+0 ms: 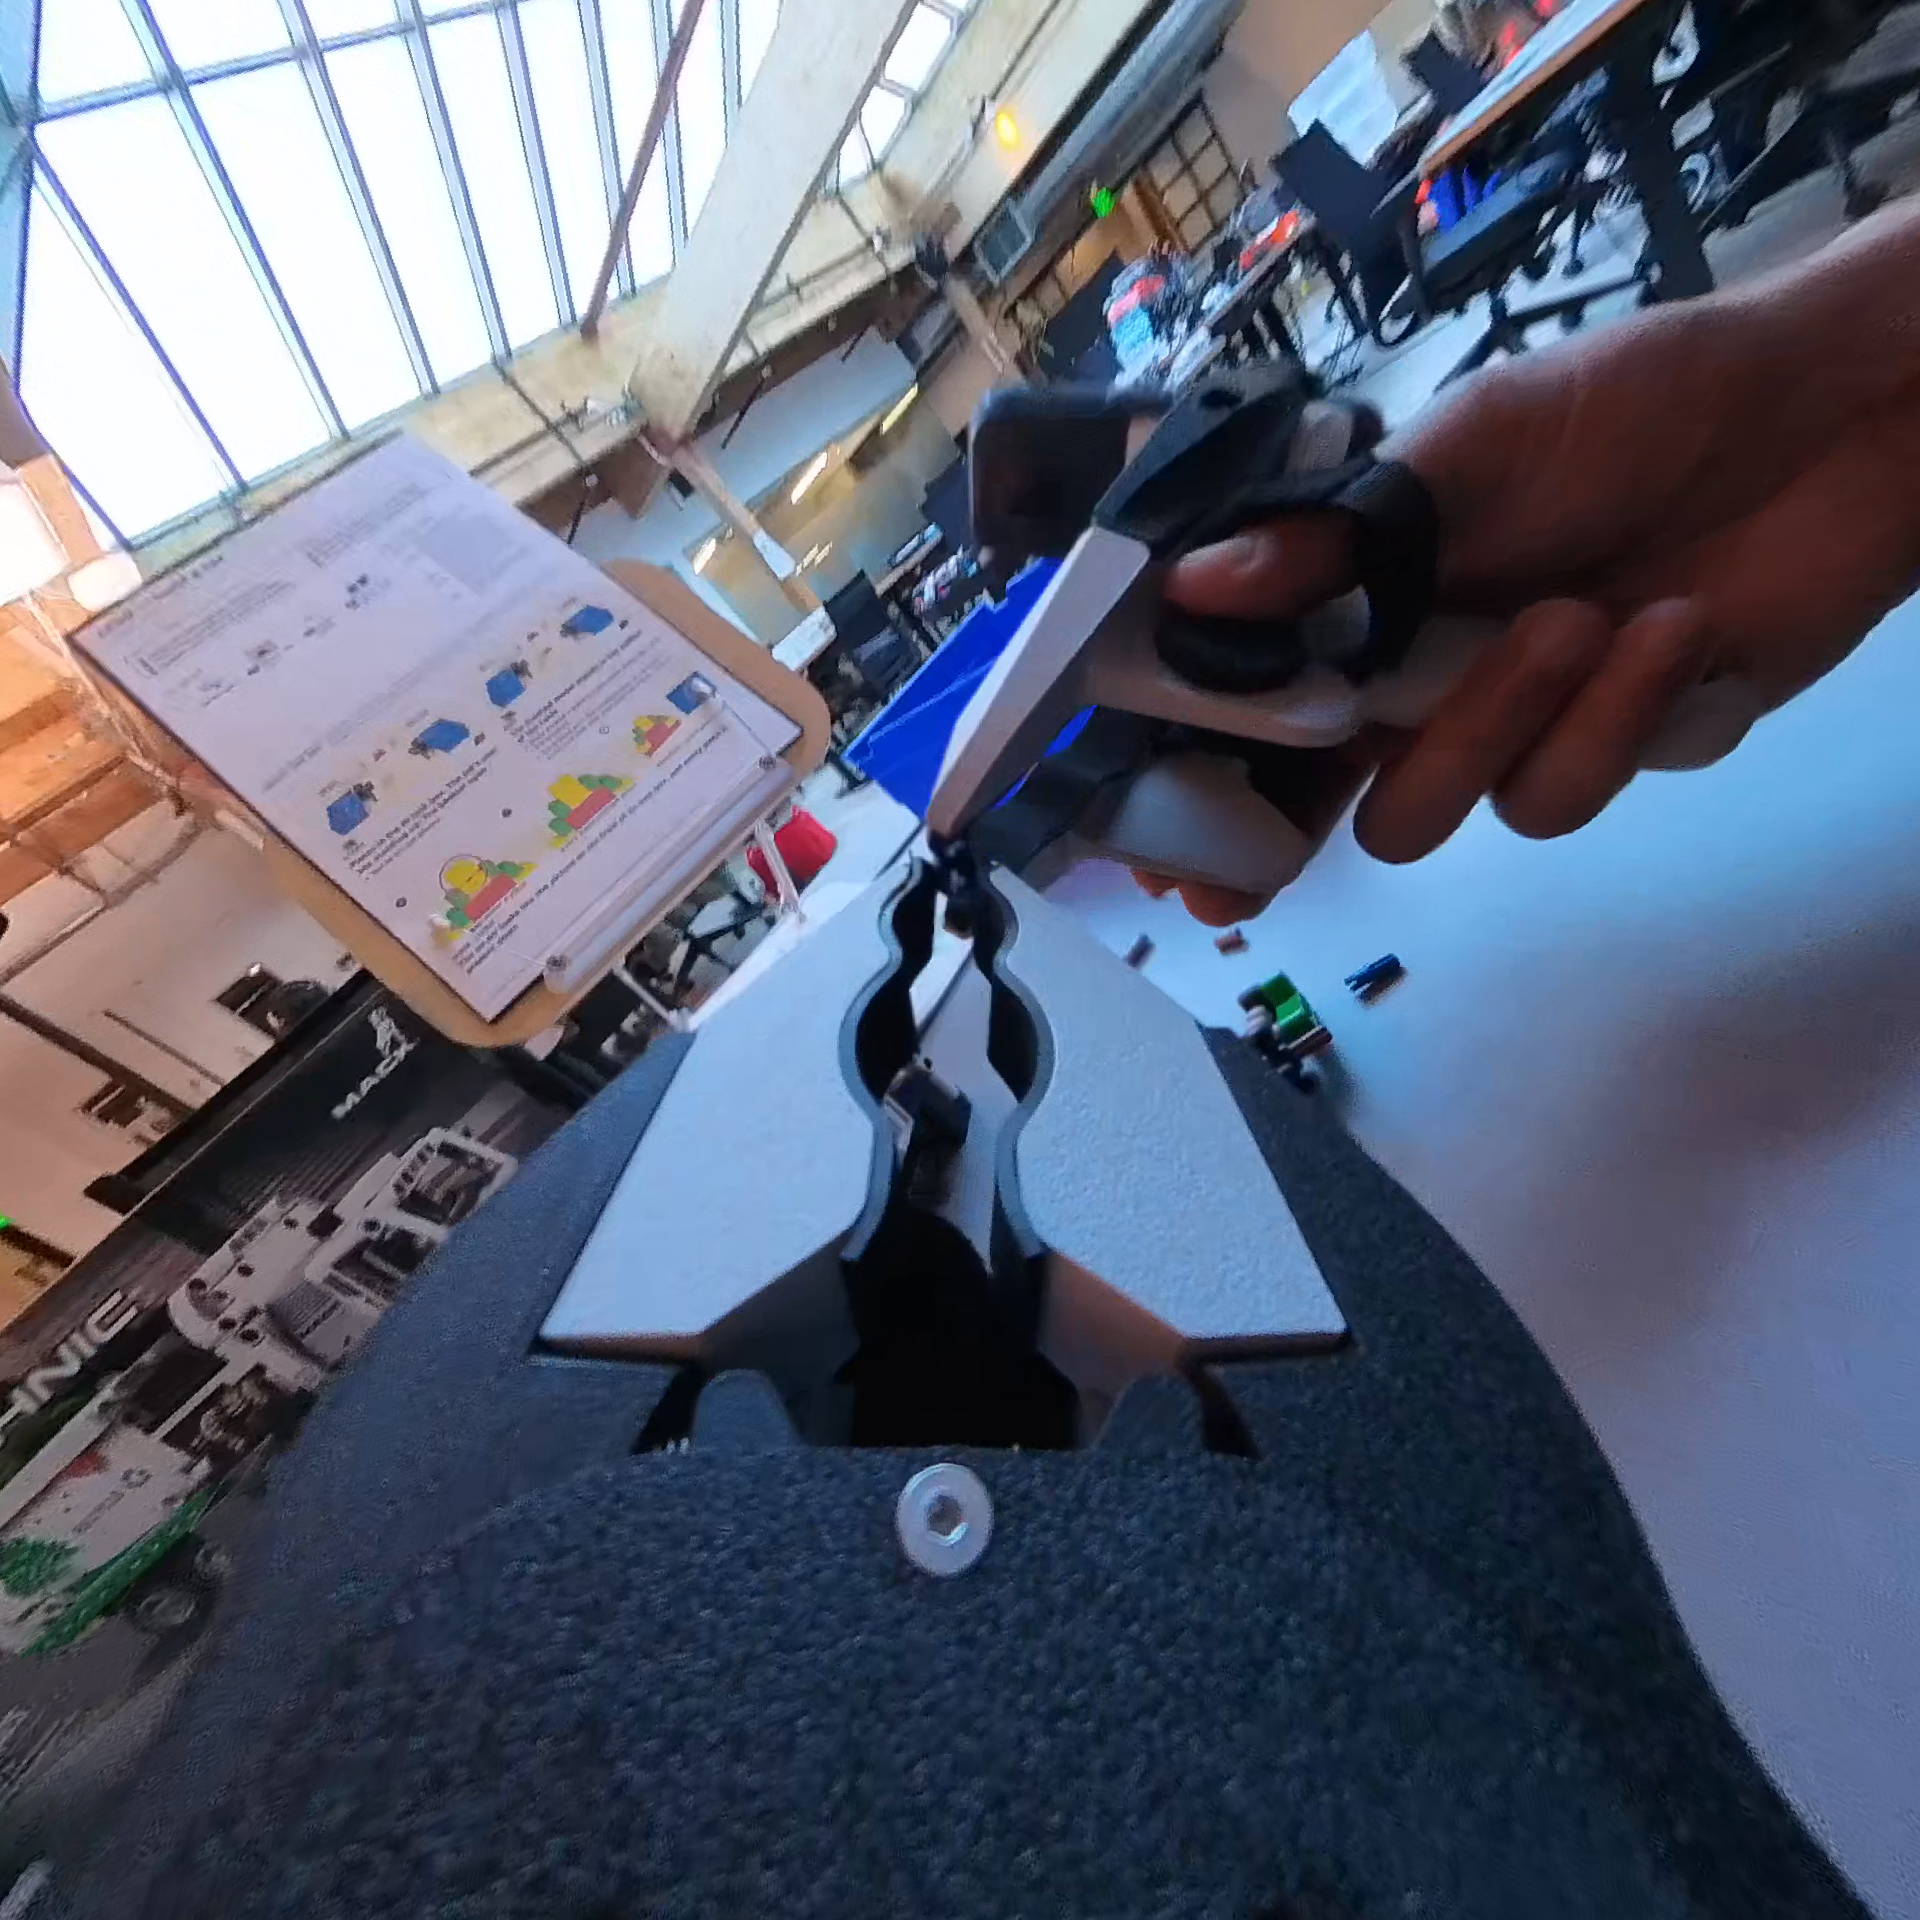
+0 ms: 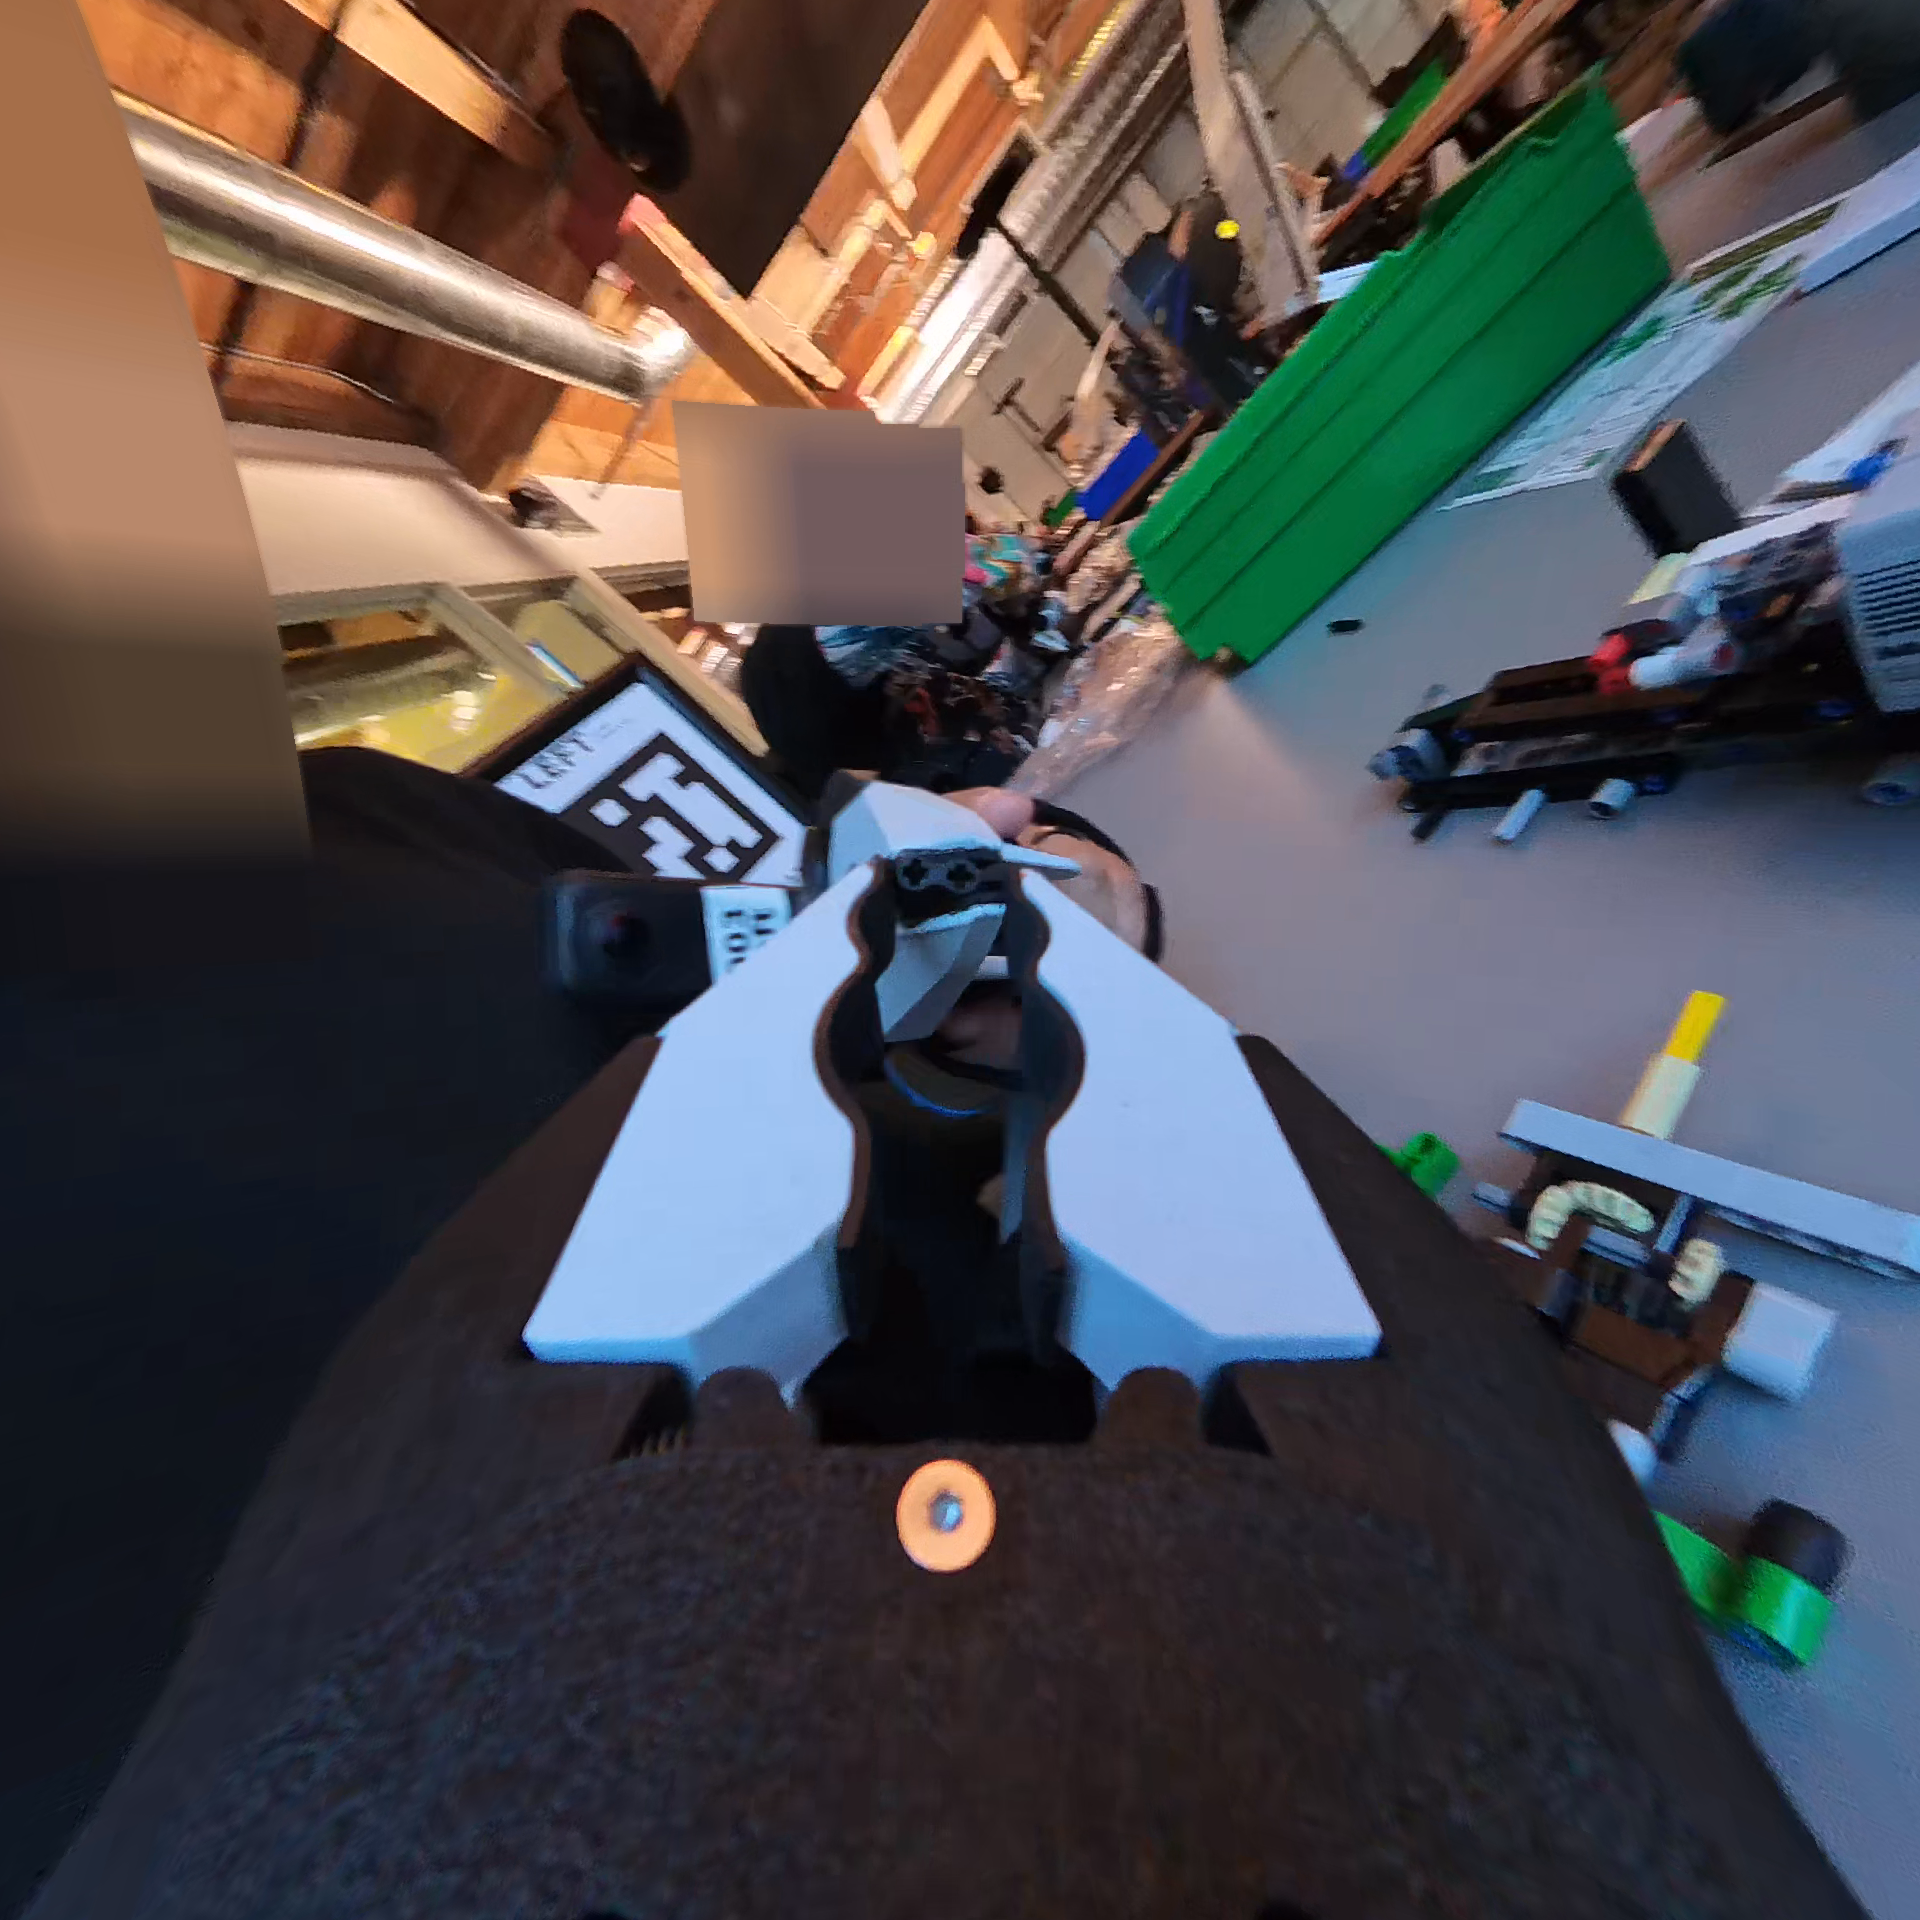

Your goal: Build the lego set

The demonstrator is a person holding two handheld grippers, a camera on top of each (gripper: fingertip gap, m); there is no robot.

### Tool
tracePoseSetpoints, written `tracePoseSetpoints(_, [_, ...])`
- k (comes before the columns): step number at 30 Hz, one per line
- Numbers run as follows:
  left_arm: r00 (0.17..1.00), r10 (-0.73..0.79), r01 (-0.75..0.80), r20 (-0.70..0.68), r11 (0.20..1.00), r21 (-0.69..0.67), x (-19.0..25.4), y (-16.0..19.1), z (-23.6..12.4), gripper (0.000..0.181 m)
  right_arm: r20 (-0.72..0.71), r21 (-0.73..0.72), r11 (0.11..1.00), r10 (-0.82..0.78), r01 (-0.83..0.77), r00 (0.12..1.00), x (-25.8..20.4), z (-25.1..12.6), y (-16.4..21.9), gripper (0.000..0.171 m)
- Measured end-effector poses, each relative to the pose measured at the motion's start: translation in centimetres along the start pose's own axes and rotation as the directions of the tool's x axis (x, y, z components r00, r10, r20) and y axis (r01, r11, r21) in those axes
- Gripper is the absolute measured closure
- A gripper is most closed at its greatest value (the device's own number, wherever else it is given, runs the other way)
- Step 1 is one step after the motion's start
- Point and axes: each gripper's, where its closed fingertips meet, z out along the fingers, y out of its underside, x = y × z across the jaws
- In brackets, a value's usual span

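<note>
Fingers (image 2: 727, 1143) of the right gripper (image 2: 940, 883) pinch a black lego beam (image 2: 940, 878).

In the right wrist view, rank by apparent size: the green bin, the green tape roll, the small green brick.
1. green bin, though farthest.
2. green tape roll, nearest the camera, which may exaggerate it.
3. small green brick.

Green bin (image 2: 1403, 416) — black lego piece (image 2: 940, 878)

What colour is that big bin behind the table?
The bin is bright green, clearest in the right wrist view.
</note>
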Motion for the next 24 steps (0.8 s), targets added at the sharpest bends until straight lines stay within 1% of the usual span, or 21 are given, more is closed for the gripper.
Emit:
tracePoseSetpoints(1, [1.000, 0.002, -0.002, 0.005, 1.000, -0.024, 0.1, 0.2, 0.1, 0.176, -0.053, -0.007, 1.000, -0.027, 0.027, 0.998, 0.6, -0.1, 0.1, 0.157])
tracePoseSetpoints(3, [1.000, 0.013, -0.012, 0.016, 0.998, -0.056, 0.2, 0.5, 0.3, 0.174, -0.147, -0.009, 0.994, -0.109, 0.109, 0.983, 1.3, -0.2, 0.0, 0.158])
tracePoseSetpoints(5, [1.000, 0.015, -0.014, 0.024, 0.998, -0.068, 0.2, 0.6, 0.3, 0.174, -0.206, -0.024, 0.984, -0.175, 0.174, 0.963, 1.5, -0.3, 0.0, 0.157])
tracePoseSetpoints(9, [1.000, -0.019, 0.020, 0.010, 0.995, -0.093, 0.3, 1.0, 0.6, 0.175, -0.330, -0.101, 0.954, -0.299, 0.281, 0.896, 2.0, -0.6, 0.0, 0.157])
tracePoseSetpoints(14, [0.999, -0.016, 0.010, -0.052, 0.993, -0.116, 1.2, 1.3, 0.9, 0.172, -0.345, -0.191, 0.946, -0.316, 0.263, 0.884, 2.2, -0.6, 0.9, 0.156])
tracePoseSetpoints(17, [0.997, -0.003, -0.008, -0.081, 0.992, -0.130, 1.5, 1.8, 1.0, 0.175, -0.371, -0.217, 0.938, -0.337, 0.272, 0.866, 2.7, -0.8, 1.0, 0.156])
tracePoseSetpoints(21, [0.997, -0.008, -0.001, -0.079, 0.993, -0.121, 1.3, 1.6, 1.1, 0.174, -0.377, -0.169, 0.951, -0.306, 0.259, 0.874, 2.6, -0.8, 0.7, 0.156])
tracePoseSetpoints(24, [0.999, -0.019, 0.015, -0.040, 0.995, -0.101, 1.0, 1.3, 1.2, 0.173, -0.355, -0.110, 0.970, -0.242, 0.217, 0.903, 2.2, -0.9, 0.3, 0.157])
